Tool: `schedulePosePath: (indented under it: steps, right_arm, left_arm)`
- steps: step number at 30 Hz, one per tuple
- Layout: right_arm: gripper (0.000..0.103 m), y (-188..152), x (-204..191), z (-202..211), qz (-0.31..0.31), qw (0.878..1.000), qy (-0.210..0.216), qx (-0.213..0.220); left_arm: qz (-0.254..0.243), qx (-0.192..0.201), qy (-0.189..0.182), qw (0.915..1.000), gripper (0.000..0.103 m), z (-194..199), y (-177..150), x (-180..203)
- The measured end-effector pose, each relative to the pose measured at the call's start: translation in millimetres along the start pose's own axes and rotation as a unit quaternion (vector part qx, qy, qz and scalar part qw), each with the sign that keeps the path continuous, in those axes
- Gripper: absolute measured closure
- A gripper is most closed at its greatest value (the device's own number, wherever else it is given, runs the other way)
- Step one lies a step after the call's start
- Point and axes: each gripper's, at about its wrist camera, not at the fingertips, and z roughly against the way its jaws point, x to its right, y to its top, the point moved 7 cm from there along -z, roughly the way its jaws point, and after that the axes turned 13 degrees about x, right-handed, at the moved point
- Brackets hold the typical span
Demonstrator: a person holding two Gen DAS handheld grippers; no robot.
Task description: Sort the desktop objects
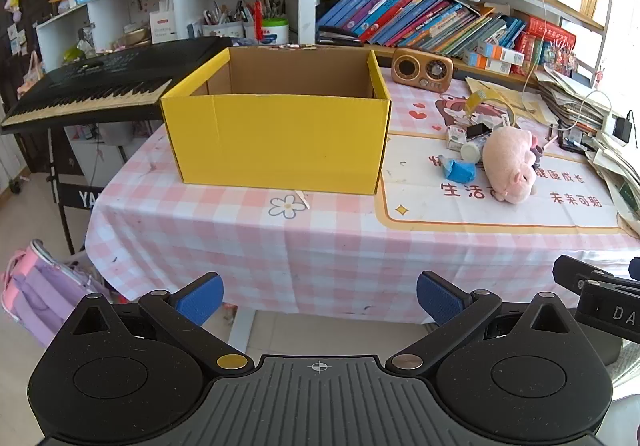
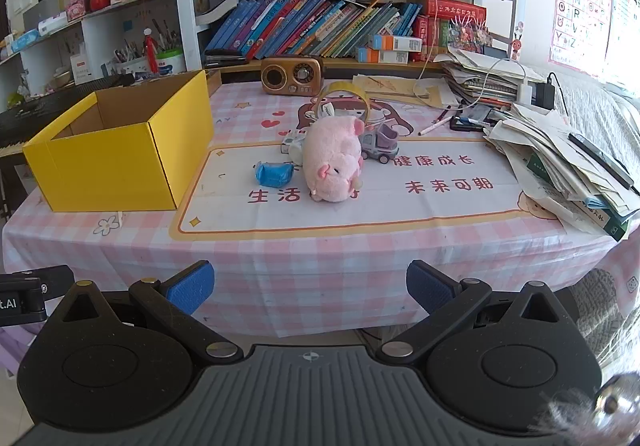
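The loose things to be sorted sit in a small cluster on the printed mat of the tabletop (image 2: 360, 246), centre of the right wrist view: a pink plush pig (image 2: 334, 161) lying with its long axis running from the upper middle of the frame down toward the camera, snout end nearest, a crumpled blue packet (image 2: 274, 172) just beside it to the left, and a small toy truck (image 2: 380, 145) touching or nearly touching its far right side. The yellow box (image 2: 116, 161), open-topped and seemingly empty, stands at the left of that view, apart from the cluster. From the right tongs (image 2: 310, 288) the pig lies almost straight ahead and above in the frame; from the left tongs (image 1: 319, 298) the box (image 1: 276, 141) is dead ahead and the pig (image 1: 510, 165) is off to the right. So the right hand looks the better placed for the pig, the left for the box side. Both tongs stand spread to their widest, blue pads (image 2: 192, 286) well apart, holding nothing and touching nothing, short of the tabletop's near edge.
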Motion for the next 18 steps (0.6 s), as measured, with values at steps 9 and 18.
schedulePosePath:
  steps: [9, 18]
  right_arm:
    - [0.0, 0.3, -0.5, 0.1, -0.001, 1.0, 0.0, -0.001]
    - [0.0, 0.8, -0.5, 0.6, -0.001, 1.0, 0.0, -0.001]
  left_arm:
    - [0.0, 0.0, 0.001, 1.0, 0.0, 0.2, -0.3, -0.8]
    - [0.001, 0.0, 0.002, 1.0, 0.0, 0.3, -0.1, -0.9]
